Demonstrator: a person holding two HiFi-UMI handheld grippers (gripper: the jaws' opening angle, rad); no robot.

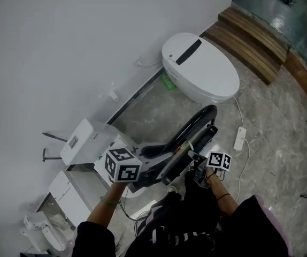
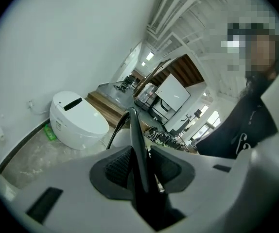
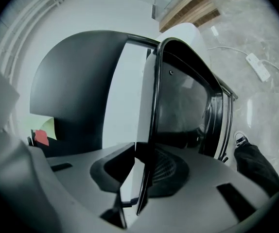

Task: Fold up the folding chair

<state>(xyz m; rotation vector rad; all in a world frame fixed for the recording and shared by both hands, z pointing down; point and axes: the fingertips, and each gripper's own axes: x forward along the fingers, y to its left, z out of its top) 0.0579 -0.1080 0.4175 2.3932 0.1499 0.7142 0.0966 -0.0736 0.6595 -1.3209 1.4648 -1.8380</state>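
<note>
The folding chair (image 1: 193, 125) has a curved black frame and a white panel, and it stands on the stone floor in front of me. My left gripper (image 1: 144, 155) holds its near left side. In the left gripper view the jaws (image 2: 140, 166) are shut on a thin black frame bar (image 2: 133, 130) that runs up between both pads. My right gripper (image 1: 197, 164) is at the chair's near right side. In the right gripper view its jaws (image 3: 147, 166) clamp the black-rimmed edge (image 3: 154, 91) of the white panel (image 3: 127, 96).
A white oval toilet (image 1: 199, 66) stands against the wall beyond the chair, with a green bottle (image 1: 167, 81) beside it. A white power strip (image 1: 240, 138) and its cable lie on the floor at right. White boxes (image 1: 86, 141) sit at left, wooden steps (image 1: 252, 39) far right.
</note>
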